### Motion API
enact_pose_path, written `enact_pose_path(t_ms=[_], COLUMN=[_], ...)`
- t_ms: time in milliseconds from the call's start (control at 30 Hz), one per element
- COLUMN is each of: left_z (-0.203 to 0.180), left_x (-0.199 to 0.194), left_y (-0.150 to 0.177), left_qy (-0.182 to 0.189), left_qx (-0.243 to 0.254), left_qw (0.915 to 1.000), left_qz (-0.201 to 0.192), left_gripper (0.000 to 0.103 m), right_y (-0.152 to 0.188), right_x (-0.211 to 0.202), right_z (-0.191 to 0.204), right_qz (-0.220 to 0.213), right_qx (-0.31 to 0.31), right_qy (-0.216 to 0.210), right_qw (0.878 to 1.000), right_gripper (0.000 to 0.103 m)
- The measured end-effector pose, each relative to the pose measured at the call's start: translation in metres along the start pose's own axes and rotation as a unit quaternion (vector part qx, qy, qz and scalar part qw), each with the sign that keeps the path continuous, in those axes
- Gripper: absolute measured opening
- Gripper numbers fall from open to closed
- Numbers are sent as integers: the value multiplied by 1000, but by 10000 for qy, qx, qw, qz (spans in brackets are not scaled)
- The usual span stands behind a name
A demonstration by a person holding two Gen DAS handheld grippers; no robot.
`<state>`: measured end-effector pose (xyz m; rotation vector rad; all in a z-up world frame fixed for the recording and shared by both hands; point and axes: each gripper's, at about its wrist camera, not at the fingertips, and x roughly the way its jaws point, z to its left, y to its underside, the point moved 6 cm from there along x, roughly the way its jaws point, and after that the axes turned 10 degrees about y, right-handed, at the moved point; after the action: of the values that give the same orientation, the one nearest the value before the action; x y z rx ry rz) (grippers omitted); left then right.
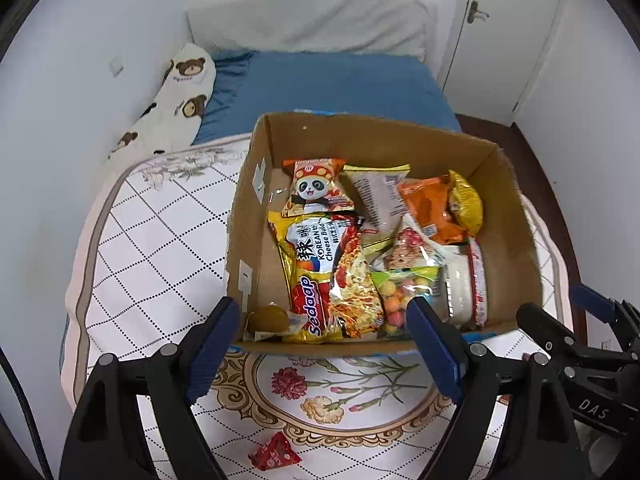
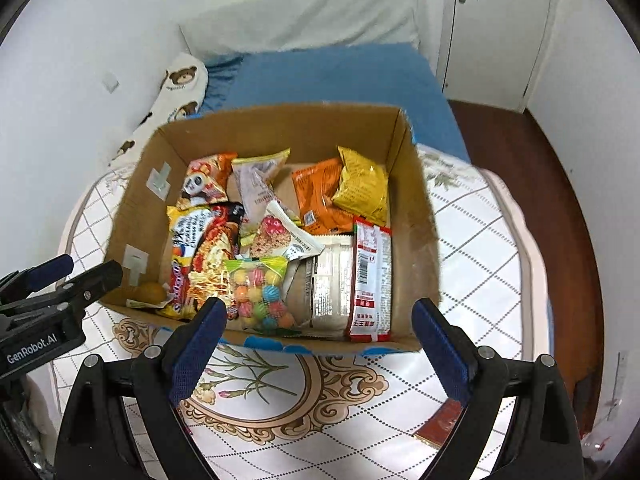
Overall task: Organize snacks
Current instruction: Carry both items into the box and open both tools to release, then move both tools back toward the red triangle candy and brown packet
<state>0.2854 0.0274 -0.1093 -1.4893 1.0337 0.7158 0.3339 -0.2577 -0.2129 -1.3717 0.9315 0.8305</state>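
A bedroom in somebody's home, plainly; a bed (image 1: 340, 84) with a blue sheet runs back to the white wall, a white pillow (image 1: 312, 24) propped at its head; a long cushion printed with teddy bears (image 1: 176, 100) lies along the wall side; a quilted cover (image 1: 160, 248) with a diamond grid and printed carnations is spread over the near end; a white door (image 1: 508, 32) with a lever handle stands at the right, dark wooden floor (image 2: 520, 148) beside the bed.
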Motion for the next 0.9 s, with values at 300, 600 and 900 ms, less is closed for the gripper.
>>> enact_pose_path(t_ms=[300, 600, 900], left_z=[-13, -25, -30], left_x=[-42, -71, -22], left_y=[18, 26, 58], left_qy=[69, 162, 101], left_qx=[40, 2, -203], left_qw=[9992, 9977, 9996], left_qz=[-391, -663, -153], left_gripper=[85, 85, 85], right_y=[13, 25, 76], right_x=[-56, -92, -31], right_z=[-9, -13, -75], right_qz=[-420, -599, 327], right_qx=[19, 213, 1236], right_qy=[8, -255, -280], right_qw=[9991, 9977, 9914], right_gripper=[96, 96, 96])
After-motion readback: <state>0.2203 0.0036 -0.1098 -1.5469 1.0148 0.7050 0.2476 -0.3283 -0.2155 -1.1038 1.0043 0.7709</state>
